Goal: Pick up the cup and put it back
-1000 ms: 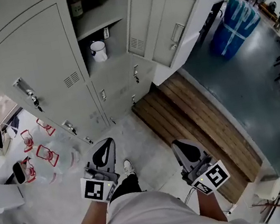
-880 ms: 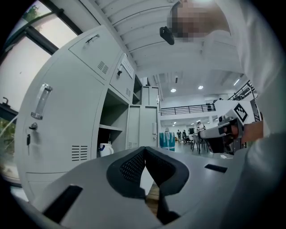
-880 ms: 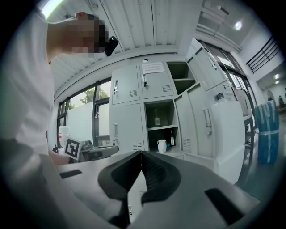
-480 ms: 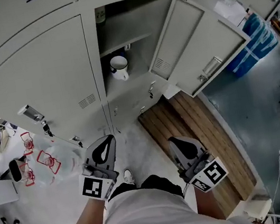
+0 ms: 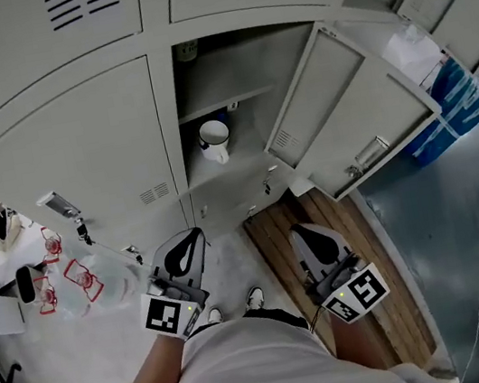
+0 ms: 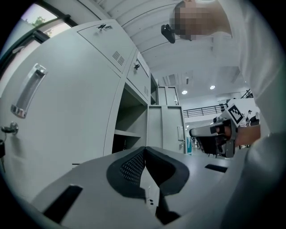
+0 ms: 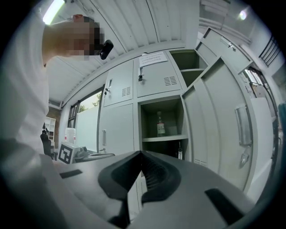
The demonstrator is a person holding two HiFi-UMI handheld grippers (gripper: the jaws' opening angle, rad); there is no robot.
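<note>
One cup (image 5: 213, 137) upright on locker shelf (image 5: 249, 151), mouth up; left tongs (image 6: 144, 149), right tongs (image 7: 141, 153) closed, empty.

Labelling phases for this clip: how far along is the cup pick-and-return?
Done: the locker door stands open, exposing the cup inside. In hand: nothing; the left claw and right claw are both shut and empty, held well short of the cup. Left, as it looks: reach in, grasp the cup, lift it, set it back.

Lockers (image 5: 75, 142) ahead of jaws: painted metal, smooth matt grey. Cup (image 5: 213, 137): white, glossy. Platform (image 5: 277, 248) beneath right gripper (image 5: 307, 234): bare wooden slats. Its pads (image 7: 154, 176): ribbed, matt.
</note>
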